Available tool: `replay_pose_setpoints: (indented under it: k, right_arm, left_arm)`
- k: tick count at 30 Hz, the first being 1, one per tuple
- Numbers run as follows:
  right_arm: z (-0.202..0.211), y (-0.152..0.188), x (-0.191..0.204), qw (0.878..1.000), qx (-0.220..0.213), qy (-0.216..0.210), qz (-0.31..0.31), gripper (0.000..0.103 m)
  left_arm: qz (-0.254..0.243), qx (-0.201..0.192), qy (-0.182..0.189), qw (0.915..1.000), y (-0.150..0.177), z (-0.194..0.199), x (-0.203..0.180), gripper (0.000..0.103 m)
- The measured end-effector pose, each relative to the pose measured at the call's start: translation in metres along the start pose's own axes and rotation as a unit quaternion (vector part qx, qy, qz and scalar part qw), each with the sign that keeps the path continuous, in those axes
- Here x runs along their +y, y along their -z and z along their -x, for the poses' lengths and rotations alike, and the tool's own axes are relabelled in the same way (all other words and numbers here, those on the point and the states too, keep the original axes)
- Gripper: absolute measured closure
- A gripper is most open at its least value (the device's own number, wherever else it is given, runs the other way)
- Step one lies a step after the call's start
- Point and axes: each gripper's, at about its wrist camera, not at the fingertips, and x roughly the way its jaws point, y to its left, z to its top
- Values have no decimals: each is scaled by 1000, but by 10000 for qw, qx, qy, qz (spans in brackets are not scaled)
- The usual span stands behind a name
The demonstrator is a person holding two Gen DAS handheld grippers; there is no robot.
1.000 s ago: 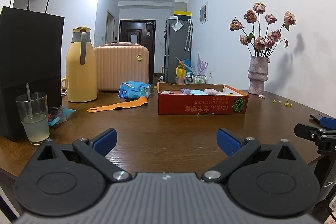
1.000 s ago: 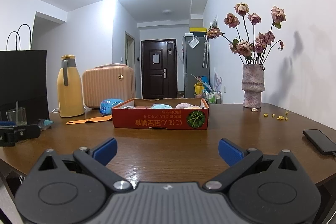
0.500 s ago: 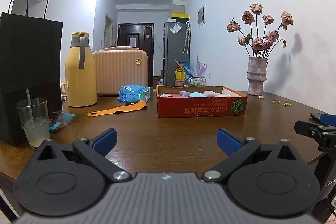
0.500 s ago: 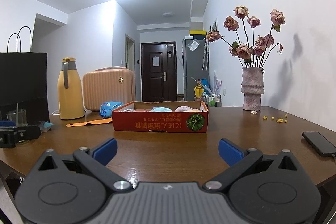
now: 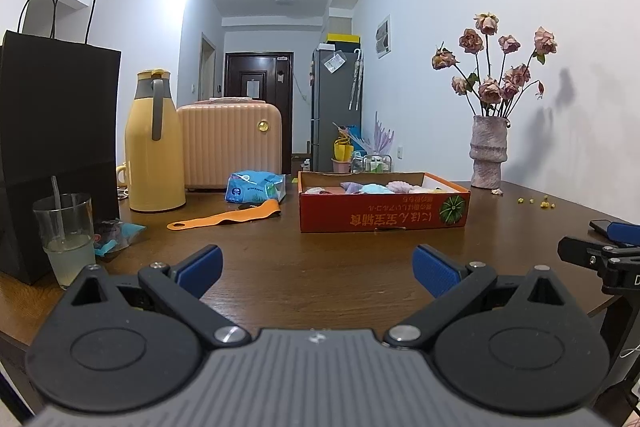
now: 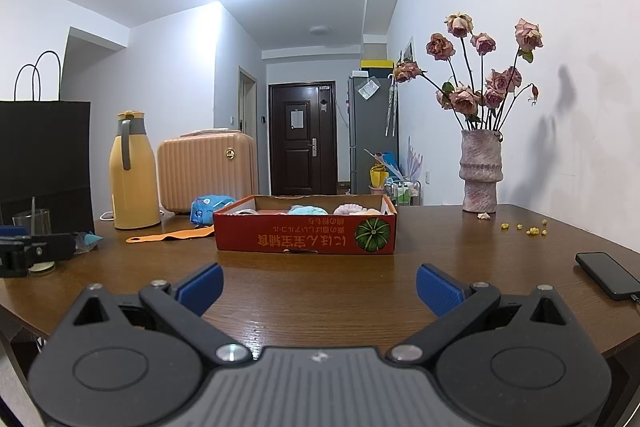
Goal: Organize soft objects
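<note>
Both tongs hover low over the near edge of the brown wooden worktop (image 5: 320,267), side by side and level. The left tongs (image 5: 316,267) are spread wide with nothing between the blue pads (image 5: 200,265); the right tongs (image 6: 318,287) are spread just as wide and empty too.

Well ahead of them sits a shallow red cardboard box (image 6: 306,233) with a green melon printed on its front. Inside it lie the soft objects (image 5: 370,188), pastel lumps in blue, pink and purple, only their tops showing over the rim.

Left of the box, an orange strap (image 5: 226,217) lies flat on the wood, with a blue plastic packet (image 5: 256,187) just behind it. Further left stand a yellow thermos jug (image 5: 154,143), a peach ribbed case (image 5: 230,145), a black paper bag (image 5: 56,131) and a glass (image 5: 66,239) with a pale drink. A vase of dried roses (image 6: 480,167) stands by the wall on the right, and a dark phone (image 6: 608,275) lies near the right edge.
</note>
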Motion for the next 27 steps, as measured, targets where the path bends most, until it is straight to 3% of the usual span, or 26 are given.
replay_pose_setpoints:
  k: [27]
  right_arm:
    - [-3, 4, 0, 10000, 43, 10, -10, 0]
  left_arm:
    - [-60, 48, -12, 10000, 0, -1, 0, 0]
